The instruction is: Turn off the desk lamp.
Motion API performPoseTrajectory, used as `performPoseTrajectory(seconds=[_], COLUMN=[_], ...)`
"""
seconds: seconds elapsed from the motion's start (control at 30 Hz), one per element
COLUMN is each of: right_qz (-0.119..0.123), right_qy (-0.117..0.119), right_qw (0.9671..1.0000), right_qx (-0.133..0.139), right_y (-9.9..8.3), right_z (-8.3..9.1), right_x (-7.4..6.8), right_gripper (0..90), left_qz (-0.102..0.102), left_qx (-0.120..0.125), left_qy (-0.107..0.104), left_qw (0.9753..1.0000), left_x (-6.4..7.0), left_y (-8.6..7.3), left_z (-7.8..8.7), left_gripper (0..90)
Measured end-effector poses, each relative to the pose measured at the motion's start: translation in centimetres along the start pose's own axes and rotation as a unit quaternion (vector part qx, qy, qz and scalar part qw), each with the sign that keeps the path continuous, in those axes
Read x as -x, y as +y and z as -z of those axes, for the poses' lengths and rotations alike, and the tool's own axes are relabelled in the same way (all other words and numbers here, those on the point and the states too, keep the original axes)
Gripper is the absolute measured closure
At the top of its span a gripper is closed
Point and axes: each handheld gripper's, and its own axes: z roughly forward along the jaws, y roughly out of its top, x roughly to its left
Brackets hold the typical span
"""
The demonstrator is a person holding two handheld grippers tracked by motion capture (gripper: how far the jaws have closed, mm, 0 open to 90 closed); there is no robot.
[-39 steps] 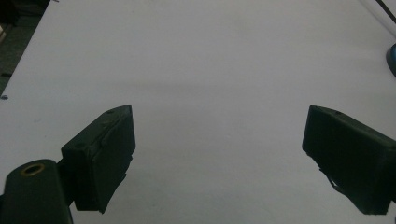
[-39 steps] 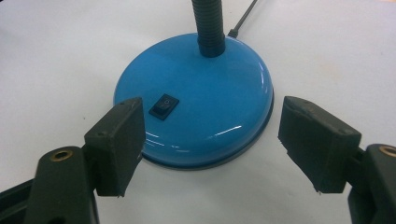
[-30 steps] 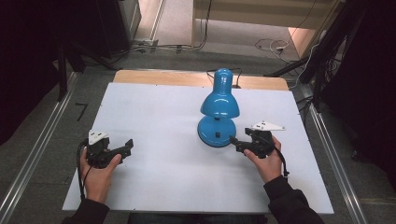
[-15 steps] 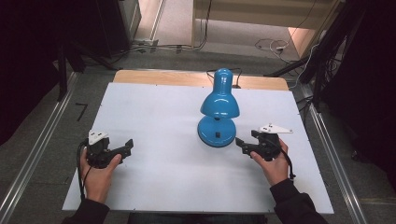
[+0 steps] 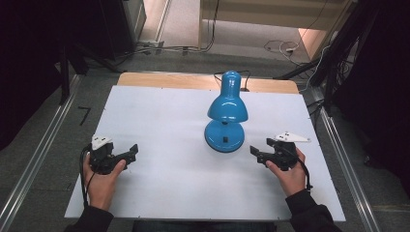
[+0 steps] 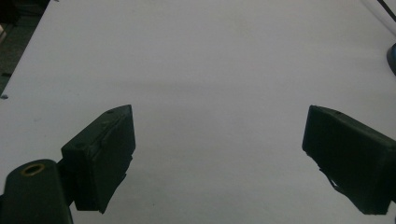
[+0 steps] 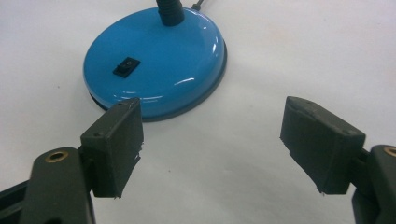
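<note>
A blue desk lamp (image 5: 226, 112) stands on the white tabletop (image 5: 164, 116), right of its middle, with its shade over a round base (image 7: 154, 63). A small black switch (image 7: 126, 66) sits on top of that base. My right gripper (image 5: 256, 153) is just right of the base, jaws wide open and holding nothing; in the right gripper view its gap (image 7: 212, 149) is a little short of the base's rim. My left gripper (image 5: 131, 151) rests near the table's front left, also open and holding nothing, over bare white surface (image 6: 210, 93).
The lamp's black cord (image 5: 244, 81) runs off the table's far wooden edge (image 5: 159, 80). Metal rails (image 5: 38, 154) flank the table on both sides. Cables (image 5: 278, 46) lie on the floor beyond. The base's dark rim (image 6: 391, 58) shows at the right edge of the left gripper view.
My right gripper has drawn back to the right, away from the lamp's base. The left gripper and the lamp have stayed put.
</note>
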Motion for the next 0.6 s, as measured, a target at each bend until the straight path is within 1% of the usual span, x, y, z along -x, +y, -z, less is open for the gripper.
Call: performPoseTrajectory(seconds=[0.4, 0.6], right_qz=[-0.009, -0.015], right_qy=[-0.011, -0.016], right_qw=[0.9999, 0.9997], right_qx=[-0.005, -0.008], right_y=[-1.2, -1.8], right_z=[1.2, 1.7], right_x=[1.4, 1.8], right_gripper=[19.9, 19.7], left_qz=[0.001, 0.002], left_qx=[0.0, 0.0], left_qy=[0.0, 0.0], left_qw=[1.0, 1.0], left_x=[0.1, 0.1], left_y=[0.0, 0.0], left_z=[-0.1, -0.1], left_gripper=[10.4, 10.4])
